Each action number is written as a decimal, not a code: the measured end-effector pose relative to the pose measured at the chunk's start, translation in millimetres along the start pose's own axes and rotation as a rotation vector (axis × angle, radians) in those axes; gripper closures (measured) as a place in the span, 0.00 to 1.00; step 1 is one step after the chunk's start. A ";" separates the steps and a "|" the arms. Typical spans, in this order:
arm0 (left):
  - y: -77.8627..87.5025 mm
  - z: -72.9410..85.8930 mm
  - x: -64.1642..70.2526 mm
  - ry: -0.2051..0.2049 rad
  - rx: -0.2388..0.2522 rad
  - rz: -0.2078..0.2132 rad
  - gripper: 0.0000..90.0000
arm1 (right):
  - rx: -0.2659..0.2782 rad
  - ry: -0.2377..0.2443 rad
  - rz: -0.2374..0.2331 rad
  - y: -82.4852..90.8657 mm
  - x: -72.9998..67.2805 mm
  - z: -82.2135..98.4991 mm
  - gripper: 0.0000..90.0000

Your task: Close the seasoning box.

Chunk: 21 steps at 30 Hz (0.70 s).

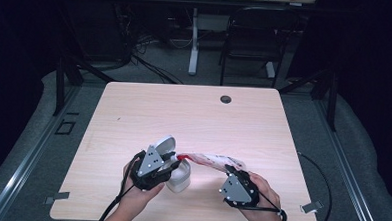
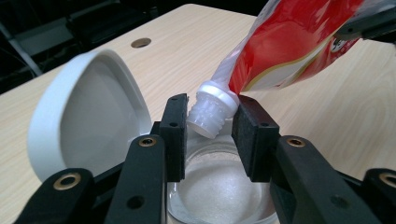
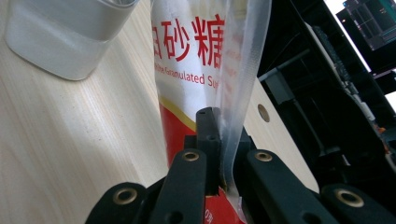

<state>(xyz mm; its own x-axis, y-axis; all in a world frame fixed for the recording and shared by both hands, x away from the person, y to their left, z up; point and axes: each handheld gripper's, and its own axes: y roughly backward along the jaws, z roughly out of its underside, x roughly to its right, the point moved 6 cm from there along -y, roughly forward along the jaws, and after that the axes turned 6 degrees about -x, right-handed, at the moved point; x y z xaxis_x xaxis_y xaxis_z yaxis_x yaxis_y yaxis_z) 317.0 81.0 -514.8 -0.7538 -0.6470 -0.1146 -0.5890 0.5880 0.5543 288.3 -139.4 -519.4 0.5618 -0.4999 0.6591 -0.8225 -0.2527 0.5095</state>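
1. Pouring sugar is the step in hand: the right tool (image 1: 231, 173) pinches the flat end of the sugar pouch (image 1: 213, 160), jaws clamped tight on the film, and holds the pouch tilted above the surface (image 1: 263, 123), near the front edge and a little right of centre.
2. The left tool (image 2: 208, 125) sits at the clear jar (image 2: 219, 196), its jaws part-way apart on either side of the pouch's white threaded spout (image 2: 212, 109); the pads stand just beside the spout, and I cannot tell whether they press on it.
3. The pouch's long axis runs roughly left to right across the surface, sloping down to the left. The spout points left and down at the jar's mouth; the sealed end rises to the right.
4. The jar already holds white sugar, and its white hinged lid (image 2: 86, 114) stands open at its far left side.
5. Judging from this, the next move calls for keeping the spout centred over the opening while the right tool lifts the sealed end higher, so the grains run down. Drifting sideways could spill sugar onto the surface.
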 end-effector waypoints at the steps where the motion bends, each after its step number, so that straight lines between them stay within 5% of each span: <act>1: -0.1 0.0 0.3 -0.002 -0.001 0.000 0.75 | -0.008 0.001 -0.006 -0.6 -0.2 1.2 0.98; 21: 7.8 -16.3 1.8 -0.013 0.049 0.028 0.77 | 0.031 -0.094 -0.054 -5.2 2.5 6.4 0.98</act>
<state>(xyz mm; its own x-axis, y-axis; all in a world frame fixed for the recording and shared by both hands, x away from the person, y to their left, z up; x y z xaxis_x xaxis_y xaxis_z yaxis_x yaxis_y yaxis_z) 315.7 76.4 -497.2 -0.7736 -0.6239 -0.1110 -0.5812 0.6288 0.5166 293.4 -144.6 -523.9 0.5961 -0.5600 0.5754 -0.7943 -0.3065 0.5246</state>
